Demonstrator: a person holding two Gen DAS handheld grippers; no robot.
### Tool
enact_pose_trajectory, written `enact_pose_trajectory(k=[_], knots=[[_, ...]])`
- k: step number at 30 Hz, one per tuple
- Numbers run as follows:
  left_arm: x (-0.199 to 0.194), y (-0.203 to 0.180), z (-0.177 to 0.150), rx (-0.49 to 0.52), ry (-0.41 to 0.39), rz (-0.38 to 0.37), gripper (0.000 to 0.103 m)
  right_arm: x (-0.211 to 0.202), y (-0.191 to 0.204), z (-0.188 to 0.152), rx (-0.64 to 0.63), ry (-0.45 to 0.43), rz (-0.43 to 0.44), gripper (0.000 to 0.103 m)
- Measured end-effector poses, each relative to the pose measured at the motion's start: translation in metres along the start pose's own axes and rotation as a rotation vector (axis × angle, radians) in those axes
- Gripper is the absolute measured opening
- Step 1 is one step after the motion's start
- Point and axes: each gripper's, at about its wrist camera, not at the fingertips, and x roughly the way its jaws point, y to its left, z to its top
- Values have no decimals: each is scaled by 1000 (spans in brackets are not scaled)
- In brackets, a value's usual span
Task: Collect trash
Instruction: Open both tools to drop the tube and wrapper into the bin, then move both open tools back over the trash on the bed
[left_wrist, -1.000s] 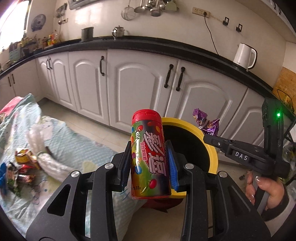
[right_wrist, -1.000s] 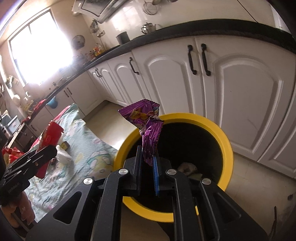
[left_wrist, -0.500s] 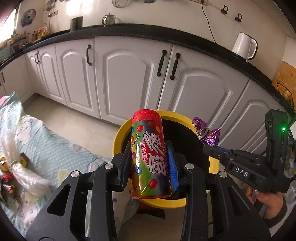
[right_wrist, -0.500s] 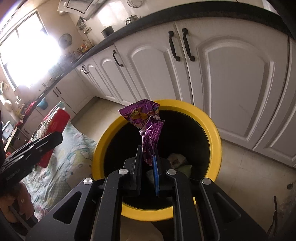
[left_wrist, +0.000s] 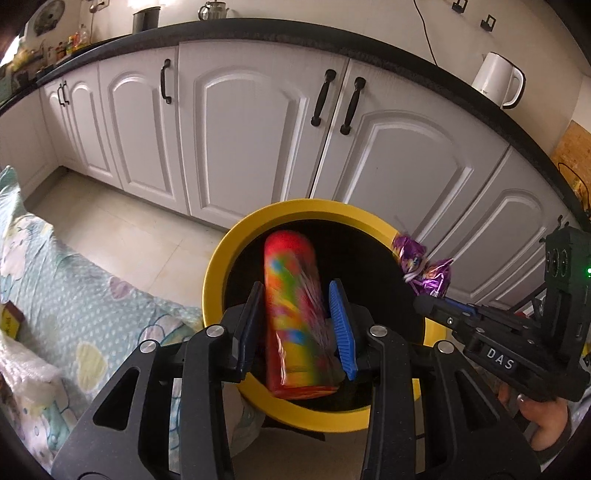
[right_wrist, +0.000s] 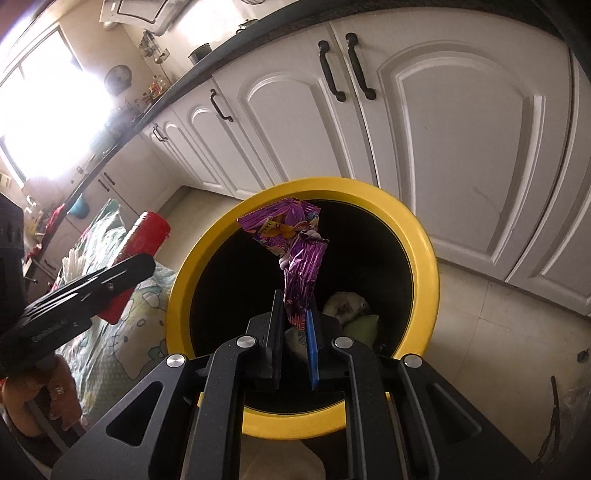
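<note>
- The left gripper (left_wrist: 297, 325) has its jaws spread either side of a blurred candy tube (left_wrist: 295, 314), above the yellow bin (left_wrist: 218, 273).
- The right gripper (right_wrist: 295, 332) pinches a purple wrapper (right_wrist: 301, 266) over the bin's mouth.

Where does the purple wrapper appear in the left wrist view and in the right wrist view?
Left wrist view: purple wrapper at right of centre, beside the bin rim, in the right gripper.
Right wrist view: purple wrapper at centre, over the bin's opening, between the fingers.
Shared landmark: the yellow-rimmed bin.
</note>
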Motion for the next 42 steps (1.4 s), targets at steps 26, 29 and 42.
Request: enact_pose_trajectory(k=[26, 29, 42], knots=[[-81, 39, -10, -108, -145, 117, 92, -34, 26, 8, -45, -120, 5, 56], [-94, 47, -15, -120, -170, 142, 92, -38, 36, 7, -67, -124, 15, 57], [-141, 74, -38, -133, -251, 246, 92, -48, 93, 5, -188, -150, 77, 65]])
